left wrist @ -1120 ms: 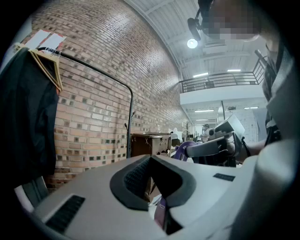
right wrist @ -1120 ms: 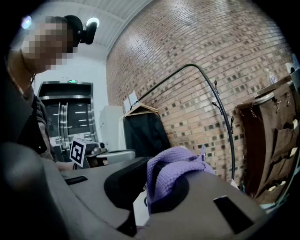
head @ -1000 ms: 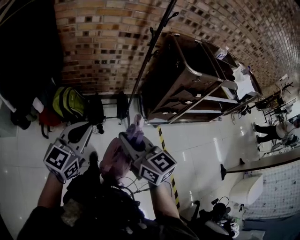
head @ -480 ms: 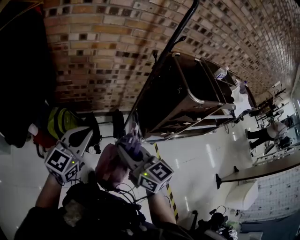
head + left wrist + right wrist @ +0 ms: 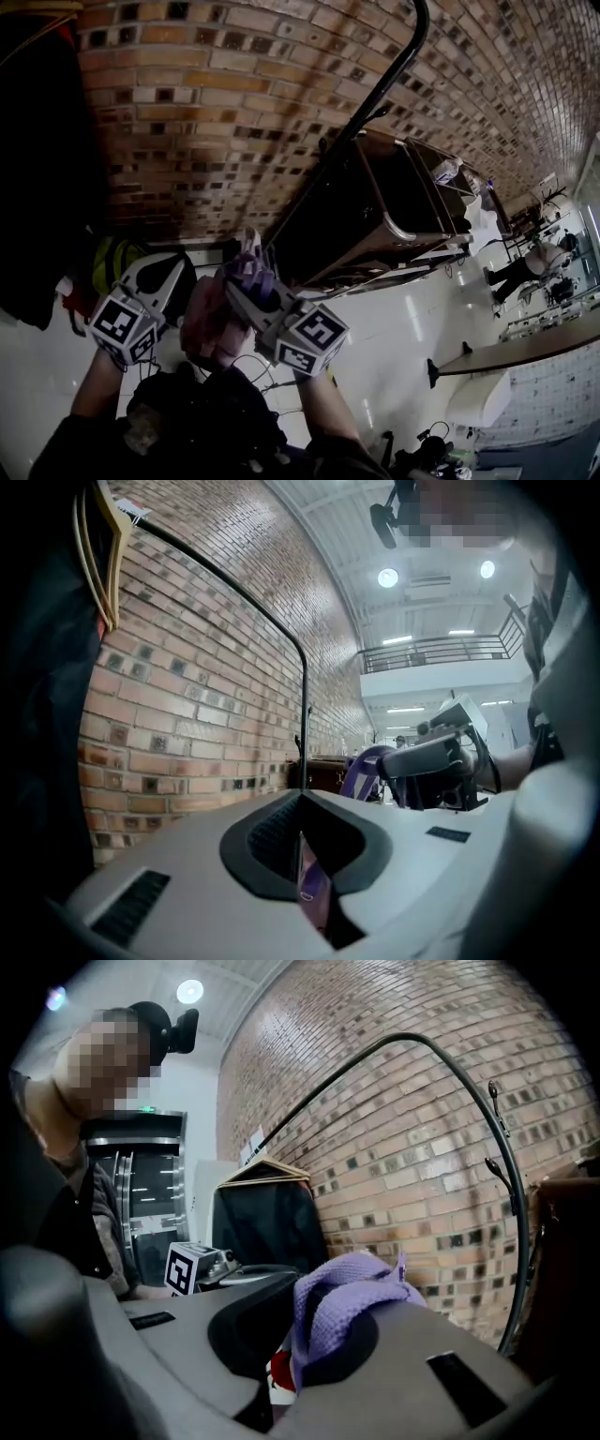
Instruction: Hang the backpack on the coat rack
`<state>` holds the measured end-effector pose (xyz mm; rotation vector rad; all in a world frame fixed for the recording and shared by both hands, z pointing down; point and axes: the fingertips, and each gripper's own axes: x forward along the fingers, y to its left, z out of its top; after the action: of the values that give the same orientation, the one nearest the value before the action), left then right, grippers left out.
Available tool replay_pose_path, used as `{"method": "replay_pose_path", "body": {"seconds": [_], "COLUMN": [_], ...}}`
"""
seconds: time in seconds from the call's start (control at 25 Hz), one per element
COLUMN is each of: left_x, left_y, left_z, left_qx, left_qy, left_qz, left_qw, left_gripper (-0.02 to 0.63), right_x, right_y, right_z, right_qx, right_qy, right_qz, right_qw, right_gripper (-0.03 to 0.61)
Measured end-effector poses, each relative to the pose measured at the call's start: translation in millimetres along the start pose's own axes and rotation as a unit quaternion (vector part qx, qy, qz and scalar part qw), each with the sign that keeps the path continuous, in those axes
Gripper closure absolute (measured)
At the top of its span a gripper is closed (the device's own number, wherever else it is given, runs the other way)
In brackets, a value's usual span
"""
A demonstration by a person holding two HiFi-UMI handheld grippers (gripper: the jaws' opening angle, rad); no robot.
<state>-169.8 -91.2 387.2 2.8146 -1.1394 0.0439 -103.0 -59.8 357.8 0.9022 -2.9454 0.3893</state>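
Note:
A pink backpack [image 5: 212, 323] with purple straps hangs between my two grippers in the head view. My left gripper [image 5: 161, 272] is shut on a thin pink-purple strap [image 5: 310, 885]. My right gripper [image 5: 247, 267] is shut on a folded purple strap loop [image 5: 349, 1305]. The coat rack [image 5: 375, 89] is a black bent pole that rises in front of the brick wall, just beyond the right gripper. Its small hooks [image 5: 493, 1093] show high on the pole in the right gripper view. Both grippers point level at the wall.
A dark metal trolley [image 5: 394, 202] stands right of the rack against the brick wall [image 5: 206, 112]. Dark clothes [image 5: 37, 169] on a wooden hanger [image 5: 98, 555] hang at the left, above a yellow-green bag [image 5: 111, 258]. A person [image 5: 514, 272] is far off right.
Both grippers have carried the backpack closer to the brick wall and the coat rack. The wall and the pole now fill more of the head view.

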Motion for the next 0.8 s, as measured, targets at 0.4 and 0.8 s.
{"method": "replay_pose_path", "body": {"seconds": [0.4, 0.8], "left_x": [66.6, 172.6], "left_y": [38.2, 62.0], "left_z": [0.1, 16.9], "left_qx": [0.015, 0.017], "left_qy": [0.014, 0.017], "left_qz": [0.014, 0.023], "left_qw": [0.9997, 0.9994], "left_gripper": [0.583, 0.583], "right_x": [37.6, 48.5], "right_y": [-82.8, -182.3], "right_z": [25.5, 51.6], "right_qx": [-0.011, -0.010], "right_qy": [-0.006, -0.008], "right_qz": [0.011, 0.020], "right_qw": [1.000, 1.000], "right_gripper": [0.577, 0.577]}}
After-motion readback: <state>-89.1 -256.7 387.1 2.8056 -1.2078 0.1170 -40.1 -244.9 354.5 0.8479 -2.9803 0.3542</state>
